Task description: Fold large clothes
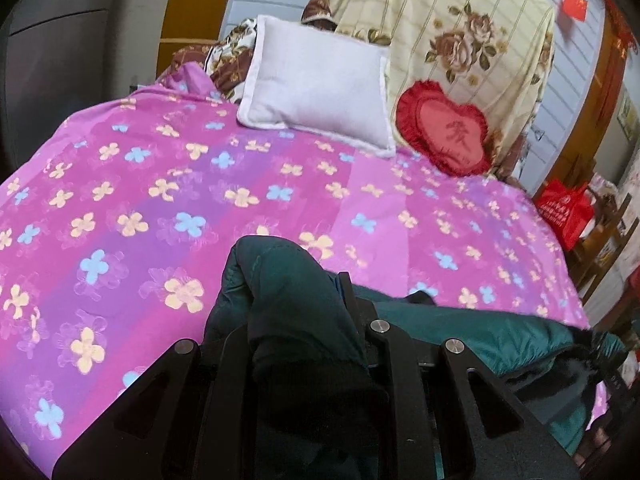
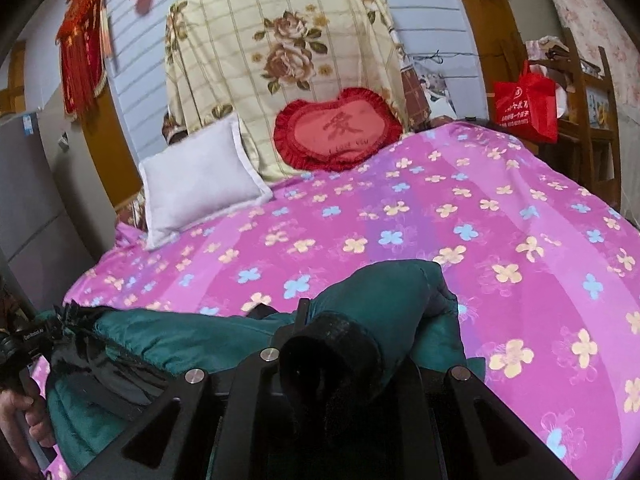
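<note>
Jacket [image 1: 460, 332], one teal piece, lies on one pink bedspread [image 1: 160, 200]; two grippers, left gripper [image 1: 296, 320] and right gripper [image 2: 344, 332], each clamp one black-cuffed sleeve.

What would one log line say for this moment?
left gripper: shut on dark green padded jacket sleeve | right gripper: shut on other sleeve | pink flowered bedspread

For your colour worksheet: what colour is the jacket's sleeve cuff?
Black cuff on the teal padded jacket; right wrist view.
</note>
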A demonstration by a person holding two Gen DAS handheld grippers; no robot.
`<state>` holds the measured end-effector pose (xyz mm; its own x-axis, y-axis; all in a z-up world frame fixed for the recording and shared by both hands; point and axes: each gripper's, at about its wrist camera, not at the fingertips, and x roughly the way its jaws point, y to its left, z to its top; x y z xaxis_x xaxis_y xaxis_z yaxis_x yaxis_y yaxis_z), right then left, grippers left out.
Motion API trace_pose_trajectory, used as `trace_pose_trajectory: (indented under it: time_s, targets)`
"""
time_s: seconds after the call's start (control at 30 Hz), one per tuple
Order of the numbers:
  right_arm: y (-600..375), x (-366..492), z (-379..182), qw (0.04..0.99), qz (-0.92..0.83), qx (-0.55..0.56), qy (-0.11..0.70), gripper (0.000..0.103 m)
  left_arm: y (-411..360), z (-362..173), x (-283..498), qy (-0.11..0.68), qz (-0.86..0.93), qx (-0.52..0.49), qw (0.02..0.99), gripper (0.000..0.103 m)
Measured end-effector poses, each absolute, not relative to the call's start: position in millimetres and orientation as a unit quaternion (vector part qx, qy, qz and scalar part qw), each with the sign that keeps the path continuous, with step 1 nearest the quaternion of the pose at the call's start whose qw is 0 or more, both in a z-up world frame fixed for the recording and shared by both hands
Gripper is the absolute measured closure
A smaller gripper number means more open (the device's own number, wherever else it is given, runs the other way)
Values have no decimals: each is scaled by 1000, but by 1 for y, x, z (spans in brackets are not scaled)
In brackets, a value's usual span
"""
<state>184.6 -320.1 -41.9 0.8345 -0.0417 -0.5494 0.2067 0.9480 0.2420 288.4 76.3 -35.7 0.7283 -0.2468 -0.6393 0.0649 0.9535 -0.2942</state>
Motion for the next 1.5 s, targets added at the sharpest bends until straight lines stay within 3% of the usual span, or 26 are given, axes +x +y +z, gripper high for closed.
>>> trace_pose_trajectory:
  time_s: [0.67, 1.0, 1.17, 1.43, 1.5]
  targets:
    - [-336, 236, -91, 912, -36, 170, 371, 90, 69, -79, 308, 373, -77, -140, 914, 84]
    - [-356, 220, -84, 894, -4, 277, 353, 76, 76, -70, 315, 405, -100, -179, 891, 75]
    - [-356, 214, -77, 894, -4, 288, 344, 74, 79, -70, 315, 410, -113, -187, 886, 73]
    - [-365, 204, -69, 894, 6, 332, 302, 70, 104, -71, 322, 426, -167, -273, 846, 57]
    - [-366, 202, -65, 895, 11, 340, 289, 67, 104, -65, 321, 421, -185, -275, 845, 44]
